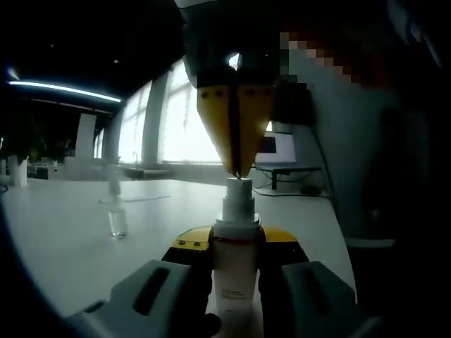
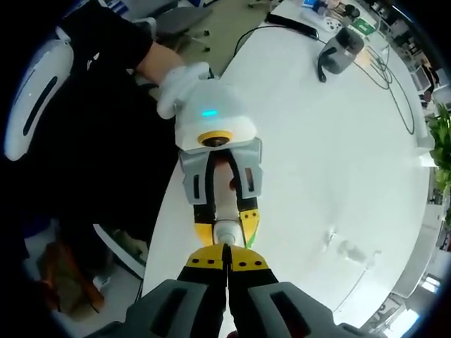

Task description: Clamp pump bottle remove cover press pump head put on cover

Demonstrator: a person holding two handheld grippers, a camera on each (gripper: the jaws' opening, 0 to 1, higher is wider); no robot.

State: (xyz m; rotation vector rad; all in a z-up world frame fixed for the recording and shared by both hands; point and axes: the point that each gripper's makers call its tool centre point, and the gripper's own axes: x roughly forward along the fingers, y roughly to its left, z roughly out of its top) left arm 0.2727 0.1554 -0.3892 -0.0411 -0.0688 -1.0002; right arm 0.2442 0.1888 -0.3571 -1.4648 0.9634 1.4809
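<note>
Pump bottle [image 1: 232,271], white-bodied with a narrower white collar and pump head at its top, stands upright, its long axis vertical and the pump head pointing up. It sits clamped between the jaws of the left hand-held gripper [image 1: 234,278], above the white counter [image 1: 70,232]. The right hand-held gripper [image 1: 237,169] comes down from above, its yellow jaws pressed together with their tips touching the top of the pump head. In the right gripper view, the bottle [image 2: 227,229] appears end-on, just beyond the clenched right hand-held gripper [image 2: 227,264], with the left hand-held gripper [image 2: 224,211] grasping it from the far side. A clear cover [image 1: 116,211] stands on the counter, well apart from the bottle.
</note>
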